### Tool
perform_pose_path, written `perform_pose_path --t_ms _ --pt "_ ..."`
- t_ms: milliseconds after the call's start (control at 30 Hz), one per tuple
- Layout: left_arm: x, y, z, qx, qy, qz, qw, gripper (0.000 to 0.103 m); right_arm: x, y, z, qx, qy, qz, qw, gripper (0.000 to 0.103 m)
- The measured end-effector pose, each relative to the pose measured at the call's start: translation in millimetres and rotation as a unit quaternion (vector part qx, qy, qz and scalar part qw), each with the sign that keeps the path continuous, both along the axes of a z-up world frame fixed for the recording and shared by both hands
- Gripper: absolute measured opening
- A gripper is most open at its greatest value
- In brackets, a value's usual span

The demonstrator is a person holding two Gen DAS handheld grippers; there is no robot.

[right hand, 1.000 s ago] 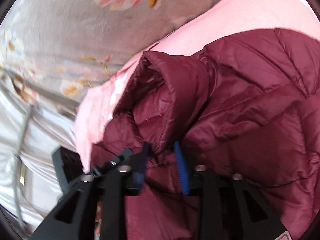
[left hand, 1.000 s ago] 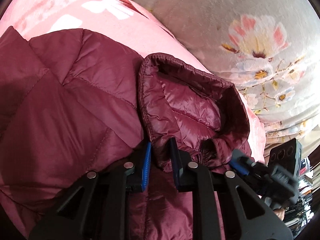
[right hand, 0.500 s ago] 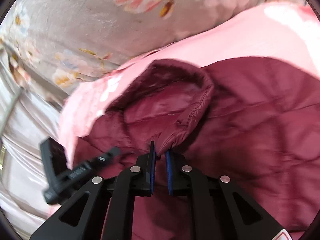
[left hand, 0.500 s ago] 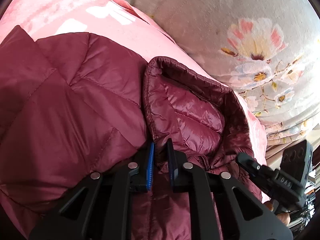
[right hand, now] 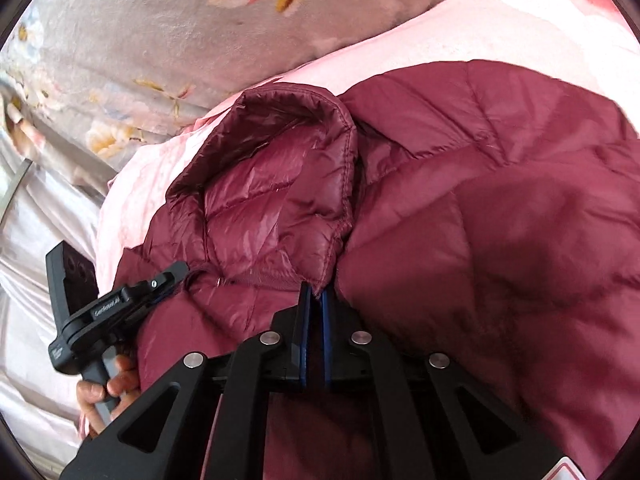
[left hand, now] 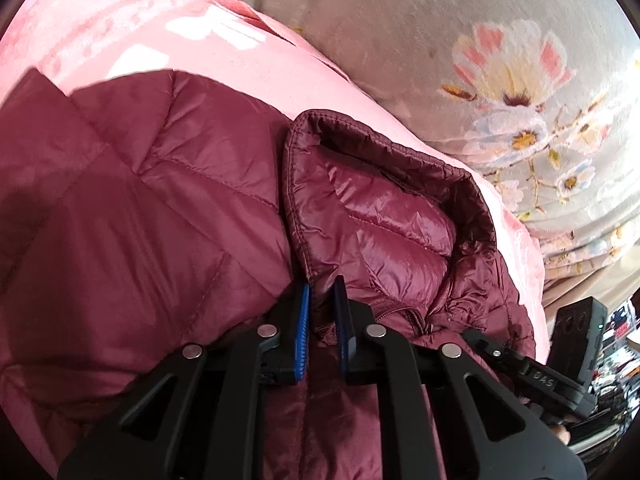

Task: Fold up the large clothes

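Note:
A maroon quilted down jacket lies on a pink blanket. Its hood stands open beside the folded body. My left gripper is shut on the hood's edge near the collar. In the right wrist view the jacket fills the right side and the hood sits at centre. My right gripper is shut on the hood's other edge. Each gripper shows in the other's view, low at the side: the right gripper and the left gripper.
A grey floral blanket lies beyond the pink one and also shows in the right wrist view. Pale satin bedding is at the left. A hand holds the left gripper's handle.
Both grippers have closed from open onto the hood's edges. The hood has been spread open and flatter, and both views have shifted slightly over the jacket.

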State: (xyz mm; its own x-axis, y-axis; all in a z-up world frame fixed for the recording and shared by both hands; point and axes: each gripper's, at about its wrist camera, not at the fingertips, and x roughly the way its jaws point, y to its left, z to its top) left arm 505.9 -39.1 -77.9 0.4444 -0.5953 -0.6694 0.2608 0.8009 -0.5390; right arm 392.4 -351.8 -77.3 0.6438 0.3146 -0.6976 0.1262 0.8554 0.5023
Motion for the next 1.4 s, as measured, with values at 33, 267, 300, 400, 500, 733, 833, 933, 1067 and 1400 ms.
perform_pose_path --t_ms 33,267,300,400,500,733,833,933,1067,1400 --pt "-4 3 4 0.001 -0.001 -0.002 1.0000 0.015 -6 -1 5 -0.010 0.003 -0.007 1.000 0.009" --pt "8 24 54 -0.114 0.007 0.025 0.9931 0.079 -2 -26 55 0.124 -0.069 -0.050 0.989 0.057" --pt "15 21 56 -0.126 0.016 0.032 0.9914 0.083 7 -28 57 0.148 -0.074 -0.060 0.984 0.058" --pt "49 9 53 -0.156 0.056 0.061 0.9844 0.084 42 -32 54 0.207 -0.069 -0.087 0.972 0.058" --pt "81 3 29 -0.193 0.136 0.089 0.9676 0.084 70 -38 31 0.295 -0.034 -0.126 0.947 0.057" --pt "101 -3 10 -0.156 0.164 0.095 0.9694 0.015 83 -49 11 0.281 -0.010 -0.177 0.943 0.003" --pt "94 -7 8 -0.067 0.146 0.057 0.9853 0.004 83 -37 21 0.141 0.019 -0.132 0.981 0.003" --pt "87 -10 0 -0.014 0.117 0.034 0.9924 0.003 85 -18 27 0.013 0.029 -0.083 0.996 0.002" --pt "80 -19 0 0.025 0.080 0.031 0.9960 0.003 90 -3 28 -0.064 0.031 -0.065 0.995 0.001" --pt "55 -41 4 0.121 -0.042 0.024 0.9915 0.003 89 18 23 -0.182 -0.006 -0.056 0.982 0.000"
